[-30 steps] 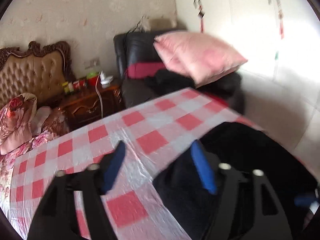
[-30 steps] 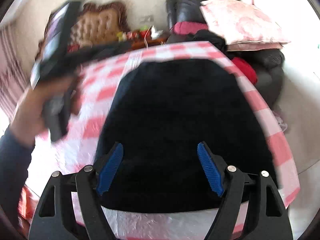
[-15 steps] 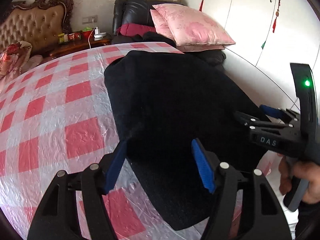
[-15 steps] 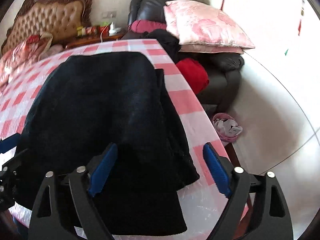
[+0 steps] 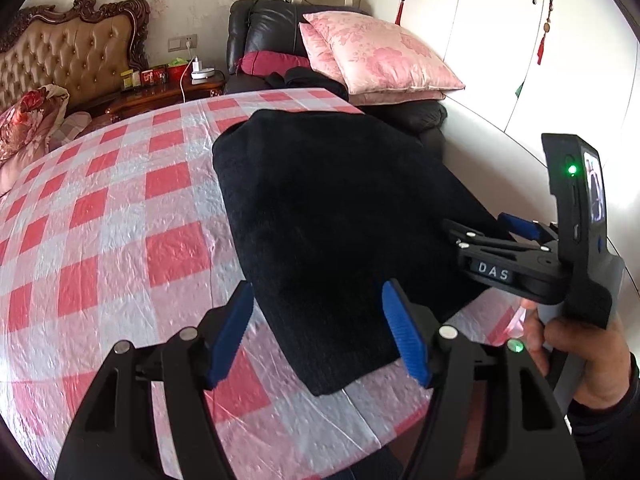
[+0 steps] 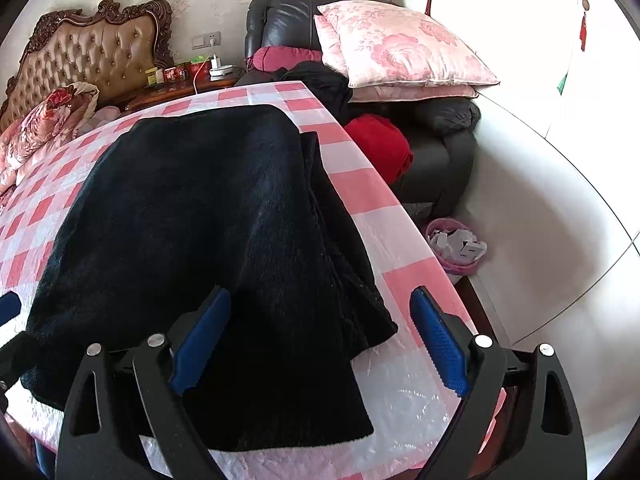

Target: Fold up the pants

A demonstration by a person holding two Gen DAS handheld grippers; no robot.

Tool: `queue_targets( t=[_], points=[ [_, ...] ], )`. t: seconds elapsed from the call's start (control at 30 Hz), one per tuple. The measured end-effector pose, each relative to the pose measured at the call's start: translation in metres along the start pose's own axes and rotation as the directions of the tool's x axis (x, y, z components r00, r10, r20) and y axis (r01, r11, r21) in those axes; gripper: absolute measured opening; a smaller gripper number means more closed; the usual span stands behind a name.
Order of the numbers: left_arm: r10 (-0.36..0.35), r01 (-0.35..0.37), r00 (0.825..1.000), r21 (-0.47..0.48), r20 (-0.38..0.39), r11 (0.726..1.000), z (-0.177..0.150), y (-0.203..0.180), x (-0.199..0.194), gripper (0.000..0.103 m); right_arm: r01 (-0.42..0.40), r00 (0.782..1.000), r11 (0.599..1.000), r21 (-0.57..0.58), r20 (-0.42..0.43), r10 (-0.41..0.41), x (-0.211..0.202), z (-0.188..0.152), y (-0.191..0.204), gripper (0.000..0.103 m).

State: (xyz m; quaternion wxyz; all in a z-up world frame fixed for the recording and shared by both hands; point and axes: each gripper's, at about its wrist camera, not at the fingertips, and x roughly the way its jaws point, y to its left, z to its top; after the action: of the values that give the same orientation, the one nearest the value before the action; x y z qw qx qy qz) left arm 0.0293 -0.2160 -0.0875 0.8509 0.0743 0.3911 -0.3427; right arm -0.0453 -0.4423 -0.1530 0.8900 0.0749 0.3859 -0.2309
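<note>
Left wrist: pants (image 5: pixel 332 216) lie between parted hand-held gripper (image 5: pixel 320 332) fingers.

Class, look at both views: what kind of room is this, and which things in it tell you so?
Most likely a home bedroom. A tufted headboard stands at the back wall beside a nightstand, pink pillows are piled on a black chair, and the pants lie on a checked cloth.

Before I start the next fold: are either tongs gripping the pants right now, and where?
Nothing is held. The left tongs and right tongs are both open above the near end of the black fleece pants, not pinching the fabric.
</note>
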Motion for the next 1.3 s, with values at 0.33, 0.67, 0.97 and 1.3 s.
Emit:
queue_targets(
  t=[0.33, 0.67, 0.97, 1.3],
  points=[
    [-0.012, 0.012, 0.999, -0.007, -0.030, 1.000, -0.009, 0.004, 0.013, 0.075, -0.022, 1.000, 1.000, 0.019, -0.004, 0.022, -0.003, -0.011, -0.003, 0.088],
    [-0.139, 0.129, 0.989, -0.166, -0.051, 0.978, -0.015, 0.026, 0.022, 0.075, -0.107, 0.993, 0.991, 0.077, -0.050, 0.111, 0.005, -0.010, -0.014, 0.088],
    [-0.257, 0.247, 0.966, -0.215, -0.022, 0.945, -0.015, 0.034, 0.025, 0.055, -0.211, 0.972, 0.971, 0.111, -0.084, 0.220, 0.008, -0.010, -0.024, 0.088],
    [-0.243, 0.237, 0.970, -0.176, -0.015, 0.956, 0.004, 0.042, 0.034, 0.051, -0.216, 0.973, 0.972, 0.095, -0.067, 0.223, 0.019, 0.003, -0.014, 0.087]
  ],
)
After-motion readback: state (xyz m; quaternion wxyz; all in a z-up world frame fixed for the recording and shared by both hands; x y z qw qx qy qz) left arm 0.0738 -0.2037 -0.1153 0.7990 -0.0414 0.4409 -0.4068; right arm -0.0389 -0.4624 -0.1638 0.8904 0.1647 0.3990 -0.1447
